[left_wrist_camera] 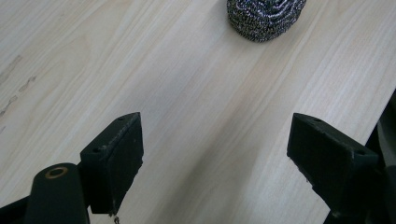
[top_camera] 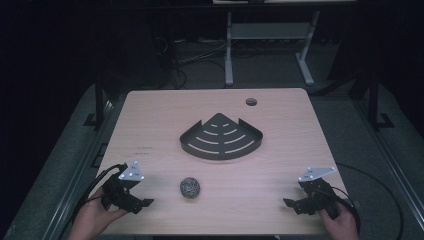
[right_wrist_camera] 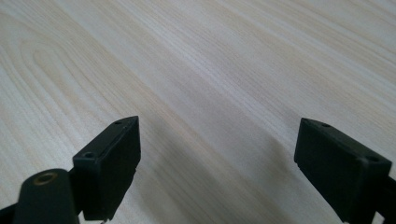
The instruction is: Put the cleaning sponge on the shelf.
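The left gripper (top_camera: 141, 204) rests low at the near left corner of the wooden table (top_camera: 150, 115), its two black jaws spread wide with nothing between them, and they point along the near edge toward the steel-wool scouring ball (top_camera: 190, 187), which sits just beyond them. In the left gripper view that ball (left_wrist_camera: 266, 18) lies ahead of the open jaws and a little toward the right one, clear of both, so the wide spread looks like readiness to close around it. The right gripper (top_camera: 295, 205) mirrors this at the near right corner, jaws equally wide and holding nothing. It faces inward toward the middle of the table, and in the right gripper view bare wood grain (right_wrist_camera: 196, 70) lies between its jaws, which suggests it is parked rather than working. Each gripper is held from behind by a hand (top_camera: 92, 220) coming up from the bottom edge, with the wrists low, the tools nearly level with the tabletop, and the grey three-cornered plates on top. The ball lies well apart from the right gripper and nearer the left one, so the left seems the likelier to take it. Farther out, at the table's centre, stands a dark slotted corner shelf (top_camera: 221, 137), a fan-shaped metal caddy with a raised rim. It is empty and turned with its curved front toward the person, probably where the ball is meant to go.
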Demonstrator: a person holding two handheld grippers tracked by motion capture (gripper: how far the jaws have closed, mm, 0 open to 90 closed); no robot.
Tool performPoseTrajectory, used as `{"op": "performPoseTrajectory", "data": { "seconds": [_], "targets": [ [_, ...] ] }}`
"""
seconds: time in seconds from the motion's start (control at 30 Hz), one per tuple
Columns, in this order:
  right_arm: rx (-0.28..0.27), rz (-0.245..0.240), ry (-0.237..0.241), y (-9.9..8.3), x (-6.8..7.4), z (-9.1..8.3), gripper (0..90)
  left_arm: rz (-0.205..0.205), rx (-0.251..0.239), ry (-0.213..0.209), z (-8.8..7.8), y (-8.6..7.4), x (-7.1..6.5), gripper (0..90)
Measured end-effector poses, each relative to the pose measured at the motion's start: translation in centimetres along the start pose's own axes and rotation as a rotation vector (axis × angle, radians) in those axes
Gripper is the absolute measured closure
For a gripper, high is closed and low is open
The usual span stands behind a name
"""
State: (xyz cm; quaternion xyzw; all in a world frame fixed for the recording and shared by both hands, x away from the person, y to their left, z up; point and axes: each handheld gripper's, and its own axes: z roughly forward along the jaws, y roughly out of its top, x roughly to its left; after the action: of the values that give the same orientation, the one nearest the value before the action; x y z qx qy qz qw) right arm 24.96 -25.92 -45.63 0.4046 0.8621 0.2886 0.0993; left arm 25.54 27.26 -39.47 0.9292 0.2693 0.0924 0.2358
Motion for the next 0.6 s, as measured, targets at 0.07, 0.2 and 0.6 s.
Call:
{"op": "performPoseTrajectory", "data": {
  "seconds": [0.07, 0.2, 0.6],
  "targets": [
    [0.000, 0.001, 0.001, 0.0, 0.0, 0.0, 14.3, 0.002, 0.003, -0.003, 0.1, 0.2, -0.1, 18.0],
    [0.000, -0.001, 0.001, 0.0, 0.0, 0.0, 14.4, 0.008, 0.004, -0.013, 0.5, 0.8, -0.3, 18.1],
    [-0.002, 0.000, 0.002, -0.1, 0.0, -0.1, 14.3, 0.029, 0.000, -0.038, 1.7, 2.3, -1.1, 18.1]
  ]
}}
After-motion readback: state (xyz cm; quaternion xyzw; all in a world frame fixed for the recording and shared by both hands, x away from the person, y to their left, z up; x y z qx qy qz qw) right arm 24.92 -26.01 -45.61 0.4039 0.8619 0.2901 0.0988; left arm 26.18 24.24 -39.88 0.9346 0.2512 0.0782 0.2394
